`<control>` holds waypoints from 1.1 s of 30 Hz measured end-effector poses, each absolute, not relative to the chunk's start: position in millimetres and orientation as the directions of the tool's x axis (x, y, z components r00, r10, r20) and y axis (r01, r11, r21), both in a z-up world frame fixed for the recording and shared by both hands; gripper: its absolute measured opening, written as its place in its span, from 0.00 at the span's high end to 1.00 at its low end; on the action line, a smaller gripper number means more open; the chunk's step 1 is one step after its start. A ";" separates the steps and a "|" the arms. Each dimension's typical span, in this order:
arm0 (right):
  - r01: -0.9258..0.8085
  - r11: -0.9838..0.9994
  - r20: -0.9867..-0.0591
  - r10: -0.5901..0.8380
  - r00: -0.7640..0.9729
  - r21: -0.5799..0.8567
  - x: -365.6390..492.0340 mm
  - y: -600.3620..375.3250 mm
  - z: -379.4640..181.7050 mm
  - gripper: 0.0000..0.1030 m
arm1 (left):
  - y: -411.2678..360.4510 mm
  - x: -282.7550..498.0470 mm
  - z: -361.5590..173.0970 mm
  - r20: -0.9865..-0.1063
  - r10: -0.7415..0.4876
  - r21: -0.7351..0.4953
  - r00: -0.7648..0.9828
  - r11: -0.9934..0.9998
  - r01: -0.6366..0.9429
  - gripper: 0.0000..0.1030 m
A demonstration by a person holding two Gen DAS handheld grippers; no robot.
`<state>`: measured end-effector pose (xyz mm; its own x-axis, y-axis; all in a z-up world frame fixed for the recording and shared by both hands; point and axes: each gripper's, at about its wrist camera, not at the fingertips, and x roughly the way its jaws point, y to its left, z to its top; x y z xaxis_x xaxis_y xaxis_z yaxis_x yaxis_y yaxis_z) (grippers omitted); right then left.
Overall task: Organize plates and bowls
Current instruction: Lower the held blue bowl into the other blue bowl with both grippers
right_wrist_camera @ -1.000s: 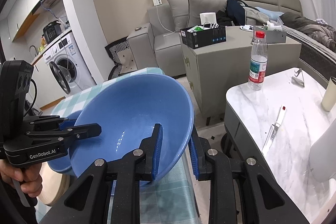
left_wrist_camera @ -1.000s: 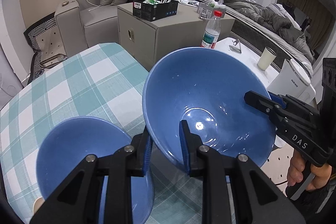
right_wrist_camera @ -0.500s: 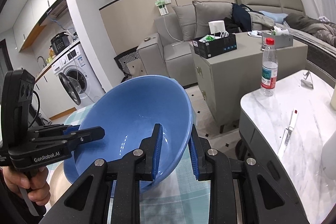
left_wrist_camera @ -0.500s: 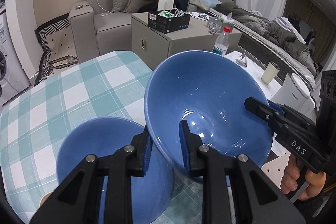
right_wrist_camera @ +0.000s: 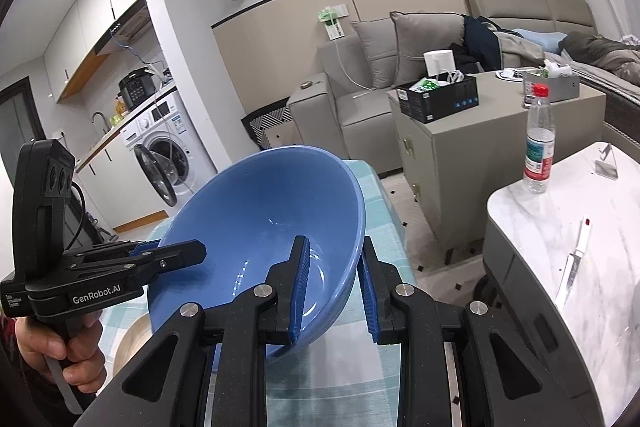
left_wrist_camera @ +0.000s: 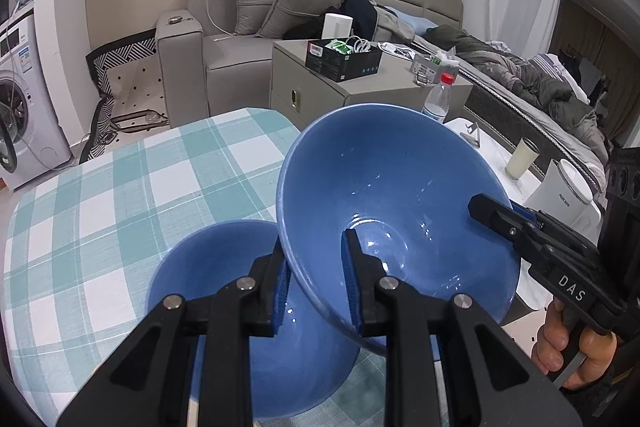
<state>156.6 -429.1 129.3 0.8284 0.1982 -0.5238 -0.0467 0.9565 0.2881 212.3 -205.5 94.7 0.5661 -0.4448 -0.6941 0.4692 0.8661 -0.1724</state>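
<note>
A large blue bowl (left_wrist_camera: 400, 195) hangs tilted in the air between both grippers. My left gripper (left_wrist_camera: 314, 251) is shut on its near rim, one pad inside and one outside. The right gripper (left_wrist_camera: 500, 209) pinches the opposite rim, with a hand on its handle. In the right wrist view the same blue bowl (right_wrist_camera: 260, 211) fills the middle. There my right gripper (right_wrist_camera: 334, 241) clamps its rim and the left gripper (right_wrist_camera: 176, 251) bites the far side. A second blue bowl (left_wrist_camera: 224, 287) rests on the checked tablecloth (left_wrist_camera: 120, 187), partly under the held one.
A pale round plate (right_wrist_camera: 132, 343) lies on the table under the held bowl. To the right stands a marble side table (right_wrist_camera: 600, 227) with a water bottle (right_wrist_camera: 538, 147), a knife (right_wrist_camera: 572, 267), a cup (left_wrist_camera: 520, 159) and a white appliance (left_wrist_camera: 564, 191). A grey cabinet (left_wrist_camera: 320, 91) stands behind.
Both grippers have lifted the held bowl and carried it across the table. The lower blue bowl now lies closer under it. Neither grip has changed.
</note>
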 end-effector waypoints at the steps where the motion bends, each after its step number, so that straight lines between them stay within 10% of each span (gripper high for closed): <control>1: -0.056 0.955 -0.522 0.207 0.827 0.290 156.6 -425.6 129.5 0.76 | -202.7 211.8 95.5 -0.692 -0.443 -0.173 0.570 0.869 0.464 0.78; 33: -0.170 0.943 -0.514 0.301 0.804 0.287 166.5 -360.5 119.3 0.76 | -136.5 201.4 88.6 -0.678 -0.380 -0.184 0.629 0.916 0.355 0.78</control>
<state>166.5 -360.5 119.3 0.8035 0.3008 -0.5137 -0.1698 0.9429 0.2865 201.4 -136.5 88.6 0.6293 -0.3804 -0.6777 0.3553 0.9164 -0.1845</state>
